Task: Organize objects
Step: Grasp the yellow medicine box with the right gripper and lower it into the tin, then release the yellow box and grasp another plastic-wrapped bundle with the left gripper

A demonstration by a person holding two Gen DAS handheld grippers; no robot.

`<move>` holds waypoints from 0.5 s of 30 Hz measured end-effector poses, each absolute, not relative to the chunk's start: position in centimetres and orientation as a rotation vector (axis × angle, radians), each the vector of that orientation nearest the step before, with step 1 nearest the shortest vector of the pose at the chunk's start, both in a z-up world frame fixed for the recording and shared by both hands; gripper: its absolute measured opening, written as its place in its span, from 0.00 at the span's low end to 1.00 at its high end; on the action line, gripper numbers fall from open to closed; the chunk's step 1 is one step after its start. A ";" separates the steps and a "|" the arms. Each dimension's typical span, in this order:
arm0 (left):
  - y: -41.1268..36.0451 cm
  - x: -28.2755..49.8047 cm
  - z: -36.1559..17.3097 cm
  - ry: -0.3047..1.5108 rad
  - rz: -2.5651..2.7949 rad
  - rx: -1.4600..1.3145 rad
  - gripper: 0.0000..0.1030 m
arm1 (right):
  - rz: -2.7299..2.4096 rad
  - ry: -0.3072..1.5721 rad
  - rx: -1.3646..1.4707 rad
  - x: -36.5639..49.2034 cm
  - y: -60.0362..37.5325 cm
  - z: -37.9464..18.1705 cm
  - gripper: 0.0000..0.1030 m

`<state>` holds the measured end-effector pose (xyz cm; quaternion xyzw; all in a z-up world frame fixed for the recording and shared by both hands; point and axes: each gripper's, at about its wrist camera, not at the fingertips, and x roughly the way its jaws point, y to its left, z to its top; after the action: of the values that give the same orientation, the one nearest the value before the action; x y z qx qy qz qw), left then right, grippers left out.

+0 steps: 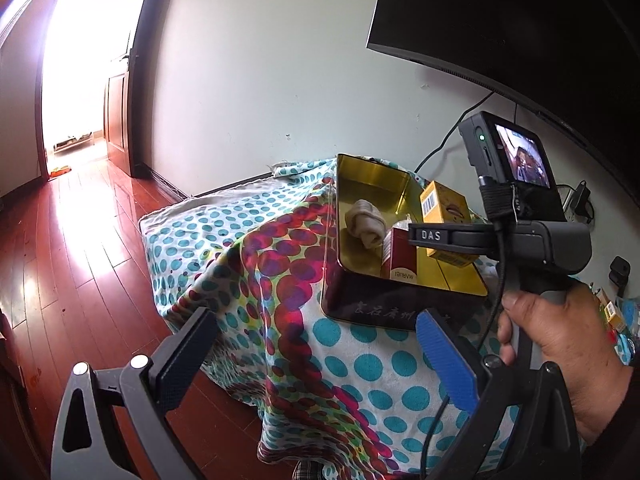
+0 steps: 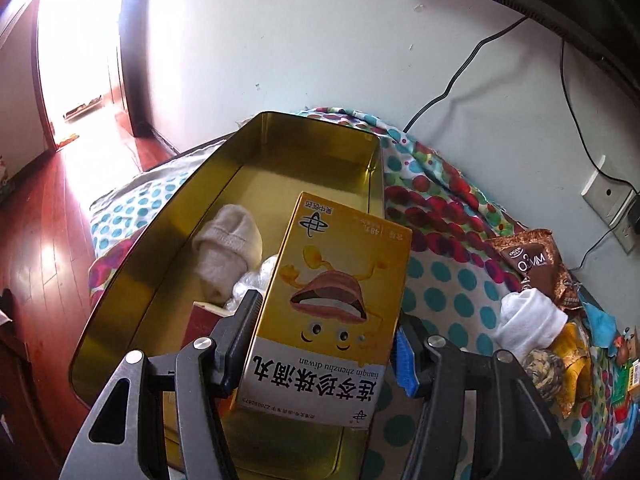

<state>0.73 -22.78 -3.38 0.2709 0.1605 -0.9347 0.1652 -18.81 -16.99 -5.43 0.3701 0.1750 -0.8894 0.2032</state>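
A gold metal tin [image 1: 464, 286] [image 2: 280, 136] stands open on a table with a dotted cloth. In it lie a rolled beige sock [image 1: 366, 222] [image 2: 228, 248], a red carton [image 1: 400, 258] and some clear plastic wrap [image 2: 256, 278]. My right gripper [image 2: 324, 336] is shut on a yellow medicine box [image 2: 332, 304] [image 1: 446, 210] and holds it over the tin's near end. My left gripper [image 1: 316, 344] is open and empty, in front of the tin over the table's edge.
To the right of the tin lie a brown snack packet [image 2: 532, 264], a white rolled sock [image 2: 528, 322] and other small items [image 2: 560, 364]. A monitor [image 1: 520, 20] hangs above. Cables and a wall socket [image 2: 612, 196] are behind. Wooden floor [image 1: 72, 240] lies to the left.
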 end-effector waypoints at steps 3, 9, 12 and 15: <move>-22.7 0.7 -3.5 0.459 -2.665 0.775 0.99 | -2.469 0.480 1.053 -19.2 -17.3 -5.8 0.54; -22.7 0.5 -3.5 0.460 -2.666 0.784 0.99 | -2.469 0.488 1.055 -18.9 -17.5 -6.7 0.54; -22.6 0.4 -3.6 0.455 -2.670 0.785 0.99 | -2.469 0.466 1.051 -18.8 -17.5 -6.3 0.60; -22.3 0.2 -3.6 0.436 -2.677 0.788 0.99 | -2.506 0.431 0.994 -18.4 -17.0 -4.5 0.66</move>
<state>0.18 -22.34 -3.65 0.2755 0.1525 -0.9359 0.1579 -18.42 -16.96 -4.46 0.3565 0.1544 -0.8985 0.2044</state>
